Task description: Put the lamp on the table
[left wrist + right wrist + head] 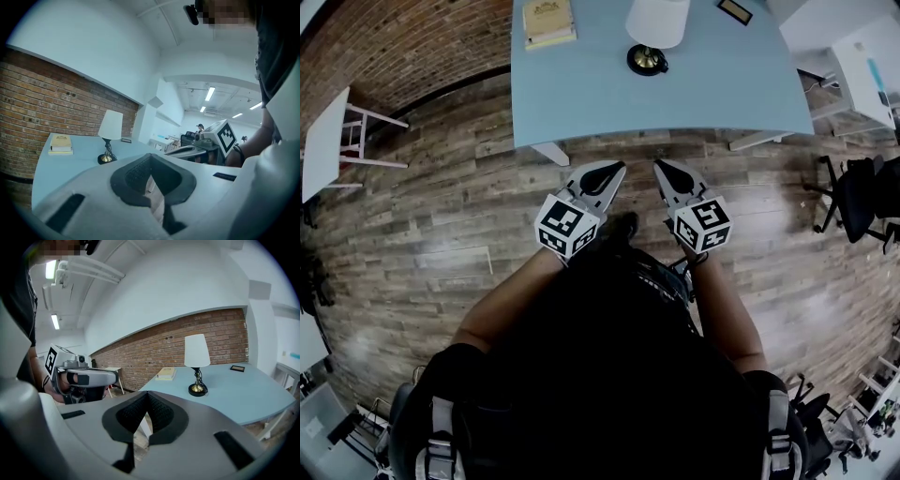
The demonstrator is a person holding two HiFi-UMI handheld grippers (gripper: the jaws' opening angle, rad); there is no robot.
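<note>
Wood floor (441, 216) is running across the whole room, and a brick wall (187, 343) is sitting behind a pale blue table (581, 103). The lamp (654, 33) is already standing upright on that table, toward the far side, white shade over a dark round base. Books (548, 22) are lying to its left, well apart, and a small dark frame (734, 11) is lying to its right near the back edge.

The left gripper (617, 169) and right gripper (661, 169) are hovering side by side over the floor just short of the table's near edge. Both are pointing at it and both are clenched tight on nothing. Only a strip of floor and a white table leg (551, 153) are sitting between them and the lamp.

Head view is also catching a white side table (337, 141) off to the left and black office chairs (858, 192) on the right. Only the left gripper view is showing a bright office area past the table, with ceiling lights (209, 93) and a person (200, 127) far back.
</note>
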